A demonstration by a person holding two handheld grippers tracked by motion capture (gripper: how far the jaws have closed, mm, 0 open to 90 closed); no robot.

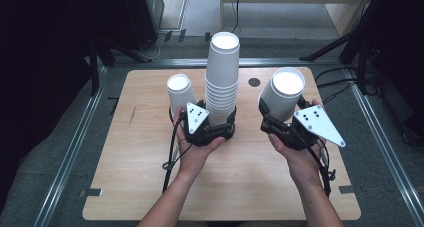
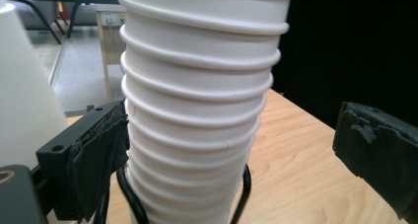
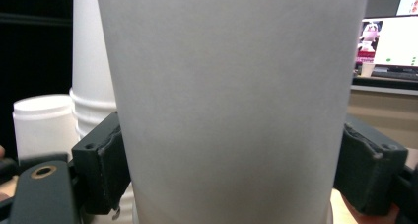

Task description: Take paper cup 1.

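A tall stack of white paper cups (image 1: 222, 79) stands upright at the middle of the wooden table (image 1: 145, 162). My left gripper (image 1: 212, 127) sits around the stack's base. In the left gripper view the stack (image 2: 197, 100) stands between the jaws of the left gripper (image 2: 236, 160): one pad (image 2: 98, 165) is at its side and the other pad (image 2: 379, 155) stands well clear, so this gripper is open. A single white cup (image 1: 180, 90) stands just left of the stack. My right gripper (image 1: 276, 121) is shut on another single white cup (image 1: 286, 92), held tilted above the table's right side; both pads press its wall (image 3: 236, 110).
A small black dot (image 1: 254, 82) marks the table behind the stack. Metal rails (image 1: 75, 152) run along the table's sides. Cables and black stand legs (image 1: 340, 42) lie on the floor beyond the far edge. A lit monitor (image 3: 389, 41) glows in the background of the right gripper view.
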